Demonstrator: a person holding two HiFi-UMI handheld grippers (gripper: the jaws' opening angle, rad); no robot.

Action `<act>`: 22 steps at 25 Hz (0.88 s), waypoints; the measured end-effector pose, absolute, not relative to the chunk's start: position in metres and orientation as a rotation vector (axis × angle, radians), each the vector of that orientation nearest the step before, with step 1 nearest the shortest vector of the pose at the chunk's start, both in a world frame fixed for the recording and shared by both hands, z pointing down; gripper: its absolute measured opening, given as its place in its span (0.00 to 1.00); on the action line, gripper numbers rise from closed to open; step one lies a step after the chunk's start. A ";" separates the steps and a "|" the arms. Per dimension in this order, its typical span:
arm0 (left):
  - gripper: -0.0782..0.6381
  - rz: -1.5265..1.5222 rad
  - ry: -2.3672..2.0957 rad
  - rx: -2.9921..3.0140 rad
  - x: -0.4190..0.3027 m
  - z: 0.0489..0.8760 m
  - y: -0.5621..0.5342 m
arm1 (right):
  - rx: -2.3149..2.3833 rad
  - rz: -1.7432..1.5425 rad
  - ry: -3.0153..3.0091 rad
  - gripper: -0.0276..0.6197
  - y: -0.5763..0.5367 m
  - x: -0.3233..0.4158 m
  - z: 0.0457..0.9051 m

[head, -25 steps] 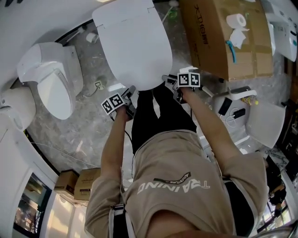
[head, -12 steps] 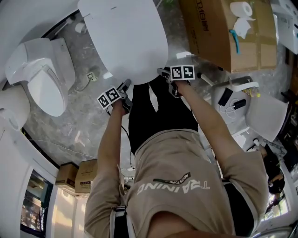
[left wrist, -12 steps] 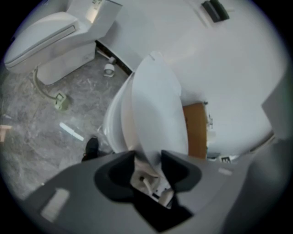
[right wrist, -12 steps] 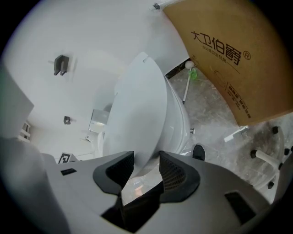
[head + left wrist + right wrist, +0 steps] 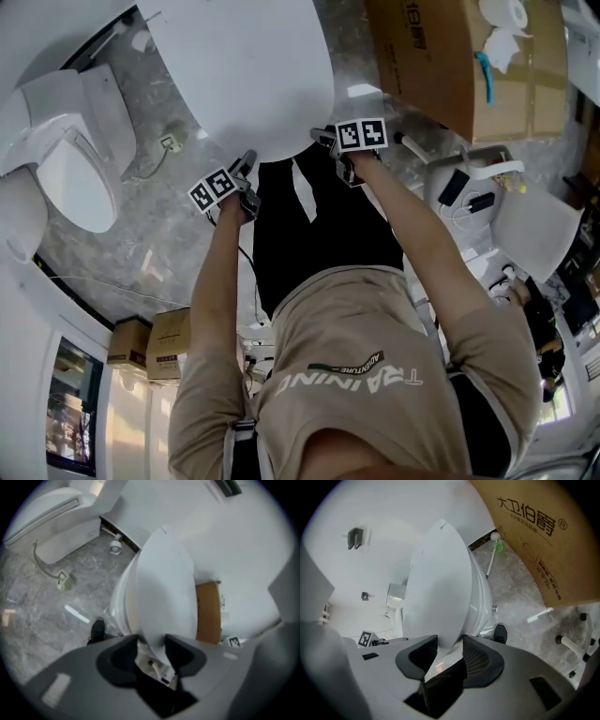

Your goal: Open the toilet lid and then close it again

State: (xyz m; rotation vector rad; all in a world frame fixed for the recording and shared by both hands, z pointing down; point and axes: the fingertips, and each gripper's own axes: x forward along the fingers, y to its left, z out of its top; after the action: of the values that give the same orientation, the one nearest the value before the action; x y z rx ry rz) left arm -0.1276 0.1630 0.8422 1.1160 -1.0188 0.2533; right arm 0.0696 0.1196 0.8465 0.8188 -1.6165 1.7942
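Toilet lid (image 5: 164, 588), half-raised over the bowl (image 5: 120, 603), rim clamped by left gripper (image 5: 151, 644) and right gripper (image 5: 450, 644), the latter's jaws having just been closing; lower both evenly, releasing only once seated

The toilet lid (image 5: 244, 75) stands tilted over its bowl (image 5: 480, 597), straight before the person (image 5: 356, 375). To its left, across a stretch of floor (image 5: 159, 225), sits a second toilet (image 5: 70, 159), and a plug with its cable (image 5: 171, 143) lies on the floor between the two. To the lid's right stands a cardboard box (image 5: 431, 66) with a paper roll (image 5: 506, 14) on top. A toilet brush (image 5: 496, 543) is behind the bowl, between it and the box, near the wall. Two small boxes (image 5: 171, 342) sit side by side on the floor, to the person's left and behind.
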 end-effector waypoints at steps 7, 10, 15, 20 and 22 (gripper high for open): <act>0.37 0.279 -1.011 1.125 -0.128 0.866 0.163 | 0.838 1.804 -1.589 0.30 0.122 0.069 0.869; 0.37 0.282 -1.012 1.113 -0.127 0.873 0.165 | 0.842 1.797 -1.578 0.30 0.124 0.069 0.876; 0.37 0.296 -0.998 1.116 -0.127 0.887 0.166 | 0.857 1.787 -1.569 0.29 0.125 0.069 0.890; 0.37 0.303 -0.983 1.126 -0.127 0.900 0.165 | 0.867 1.783 -1.564 0.28 0.125 0.070 0.902; 0.37 0.296 -0.977 1.133 -0.126 0.903 0.165 | 0.864 1.775 -1.567 0.28 0.125 0.070 0.905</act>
State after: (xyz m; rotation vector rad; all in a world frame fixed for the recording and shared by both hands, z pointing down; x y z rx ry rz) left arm -0.1262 0.1650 0.9030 1.1335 -0.9768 0.2961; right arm 0.0695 0.1250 0.9048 0.8644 -1.5673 1.7752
